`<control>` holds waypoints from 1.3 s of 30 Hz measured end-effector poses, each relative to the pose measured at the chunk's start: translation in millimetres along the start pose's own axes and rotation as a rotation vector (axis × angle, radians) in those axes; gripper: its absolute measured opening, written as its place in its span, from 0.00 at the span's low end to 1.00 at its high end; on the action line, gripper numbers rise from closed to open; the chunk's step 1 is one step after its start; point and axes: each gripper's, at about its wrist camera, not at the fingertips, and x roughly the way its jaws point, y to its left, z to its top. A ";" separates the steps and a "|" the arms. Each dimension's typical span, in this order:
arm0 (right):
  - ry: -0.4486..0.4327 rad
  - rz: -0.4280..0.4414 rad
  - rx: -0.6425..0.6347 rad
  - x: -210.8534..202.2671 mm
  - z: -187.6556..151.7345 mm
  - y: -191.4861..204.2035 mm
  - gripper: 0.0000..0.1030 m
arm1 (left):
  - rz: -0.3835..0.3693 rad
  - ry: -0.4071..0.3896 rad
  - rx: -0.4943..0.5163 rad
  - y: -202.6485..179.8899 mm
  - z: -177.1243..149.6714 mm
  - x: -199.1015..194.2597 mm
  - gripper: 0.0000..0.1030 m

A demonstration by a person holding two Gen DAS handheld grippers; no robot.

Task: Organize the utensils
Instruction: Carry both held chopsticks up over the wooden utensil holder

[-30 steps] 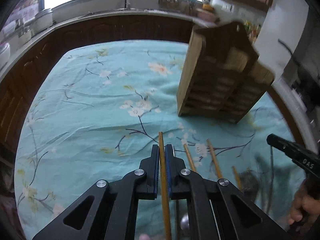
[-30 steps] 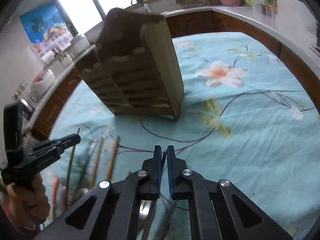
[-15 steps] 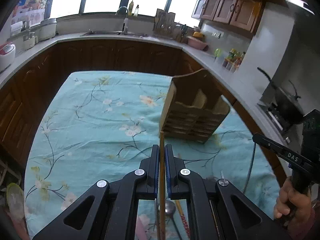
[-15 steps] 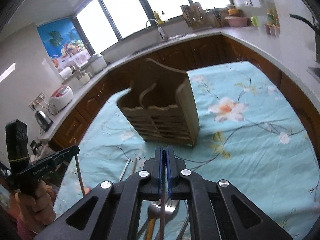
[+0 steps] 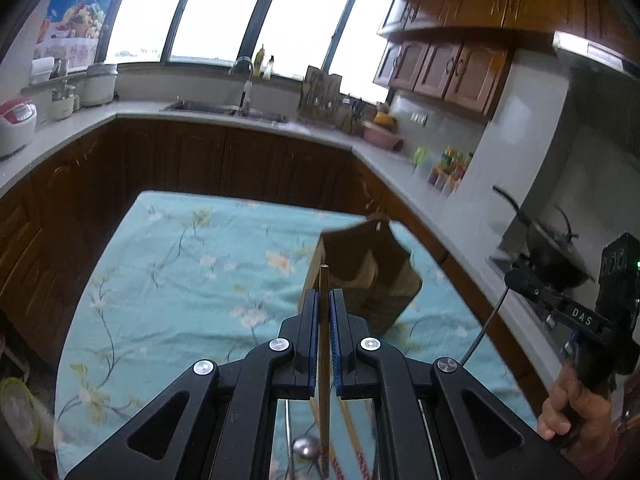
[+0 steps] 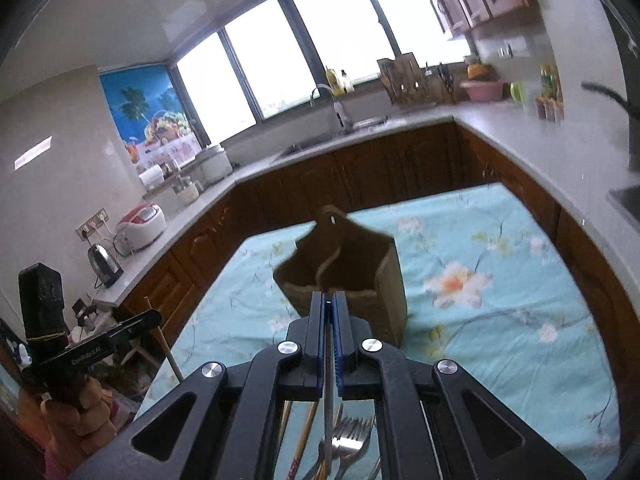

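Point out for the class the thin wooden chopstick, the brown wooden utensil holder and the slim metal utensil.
thin wooden chopstick [image 5: 323,296], left wrist view, upper shaft.
brown wooden utensil holder [image 6: 394,280], right wrist view, right side wall.
slim metal utensil [image 6: 328,408], right wrist view, handle below the pads.

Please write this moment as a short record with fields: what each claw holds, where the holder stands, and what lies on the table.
left claw: shut on a wooden chopstick, its tip pointing forward past the fingertips
right claw: shut on a thin metal utensil; its type cannot be told
utensil holder: wooden, upright on the floral tablecloth, ahead of both claws; nothing visible inside
loose utensils: forks and chopsticks lie near the table edge, below the right claw
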 end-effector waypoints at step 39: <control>-0.296 -0.117 0.092 96.5 54.7 -49.9 0.03 | 0.132 -0.345 -0.148 -11.8 -7.1 225.3 0.04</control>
